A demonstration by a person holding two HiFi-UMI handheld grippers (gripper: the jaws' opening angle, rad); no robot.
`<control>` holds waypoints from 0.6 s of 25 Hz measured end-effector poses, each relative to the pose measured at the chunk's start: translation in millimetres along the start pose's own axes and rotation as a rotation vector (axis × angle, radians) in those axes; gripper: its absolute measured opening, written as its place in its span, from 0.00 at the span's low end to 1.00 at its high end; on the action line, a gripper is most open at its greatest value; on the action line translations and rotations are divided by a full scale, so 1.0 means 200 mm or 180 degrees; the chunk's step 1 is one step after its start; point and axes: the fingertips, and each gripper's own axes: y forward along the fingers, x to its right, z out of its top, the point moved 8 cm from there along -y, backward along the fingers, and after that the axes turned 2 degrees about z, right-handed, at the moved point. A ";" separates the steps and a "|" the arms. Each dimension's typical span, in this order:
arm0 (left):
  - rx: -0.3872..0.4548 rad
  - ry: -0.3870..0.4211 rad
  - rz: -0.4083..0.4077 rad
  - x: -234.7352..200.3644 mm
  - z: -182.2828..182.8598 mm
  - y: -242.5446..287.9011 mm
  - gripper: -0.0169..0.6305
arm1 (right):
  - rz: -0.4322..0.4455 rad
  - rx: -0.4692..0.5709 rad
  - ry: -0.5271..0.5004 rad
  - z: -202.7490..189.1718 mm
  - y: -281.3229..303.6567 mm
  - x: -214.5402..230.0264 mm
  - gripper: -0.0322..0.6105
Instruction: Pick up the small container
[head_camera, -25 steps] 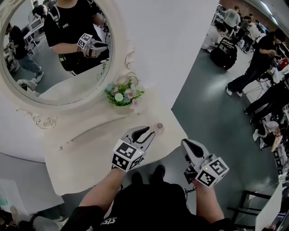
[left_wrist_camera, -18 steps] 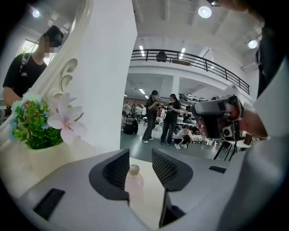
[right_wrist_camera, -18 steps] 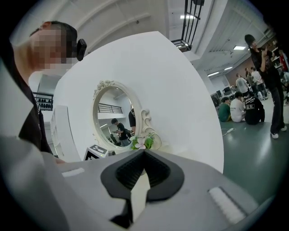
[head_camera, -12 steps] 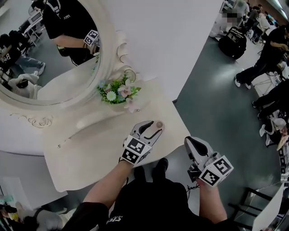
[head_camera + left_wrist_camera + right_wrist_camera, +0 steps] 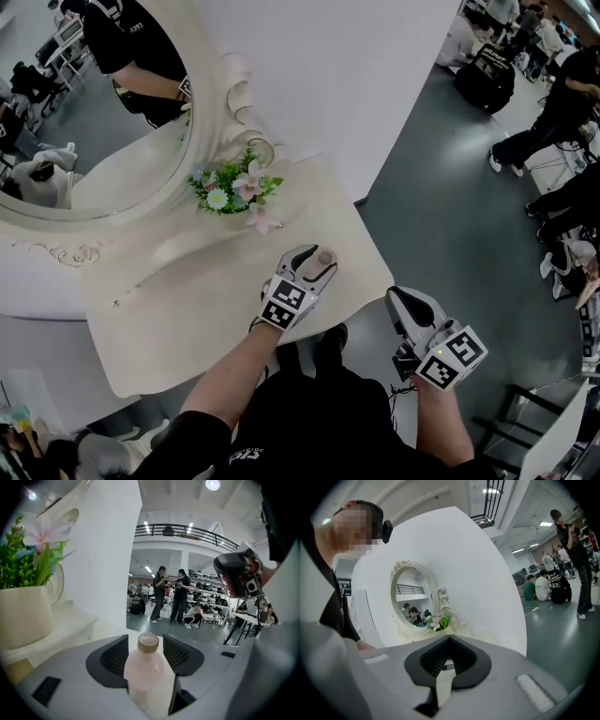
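Pinkish small container (image 5: pixel 146 672): stands upright near the right front edge of the cream dressing table (image 5: pixel 178 309); its long axis is vertical, with the tan cap pointing up.
Left gripper (image 5: pixel 316 263): the jaws have just been opening and are spread wide, one on either side of the container, not squeezing it.
Right gripper (image 5: pixel 449 656): jaws pressed together with nothing between them, held off the table's edge over the grey floor.
Flower pot (image 5: pixel 231 193): further back, beside the oval mirror (image 5: pixel 94 112).
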 end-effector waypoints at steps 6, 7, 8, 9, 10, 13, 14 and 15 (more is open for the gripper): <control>-0.0077 0.0037 -0.0009 0.02 -0.05 0.10 0.36 | -0.0054 -0.0069 0.0010 -0.03 -0.04 0.04 0.07; -0.0073 0.0036 0.0012 0.02 -0.05 0.10 0.36 | -0.0061 -0.0081 0.0010 -0.03 -0.04 0.05 0.07; -0.0062 0.0030 0.0037 0.02 -0.06 0.11 0.36 | -0.0067 -0.0093 0.0007 -0.03 -0.05 0.05 0.07; -0.0050 0.0022 0.0062 0.02 -0.06 0.11 0.36 | -0.0072 -0.0102 0.0004 -0.04 -0.05 0.06 0.07; -0.0039 0.0018 0.0084 0.02 -0.06 0.11 0.36 | -0.0079 -0.0108 0.0003 -0.04 -0.06 0.06 0.07; -0.0010 0.0056 0.0154 0.01 -0.08 0.12 0.34 | -0.0096 -0.0112 0.0005 -0.04 -0.07 0.07 0.07; 0.0000 0.0077 0.0176 0.01 -0.08 0.12 0.31 | -0.0097 -0.0112 0.0004 -0.04 -0.07 0.07 0.07; 0.0009 0.0095 0.0189 0.01 -0.08 0.12 0.31 | -0.0096 -0.0113 0.0003 -0.04 -0.07 0.07 0.07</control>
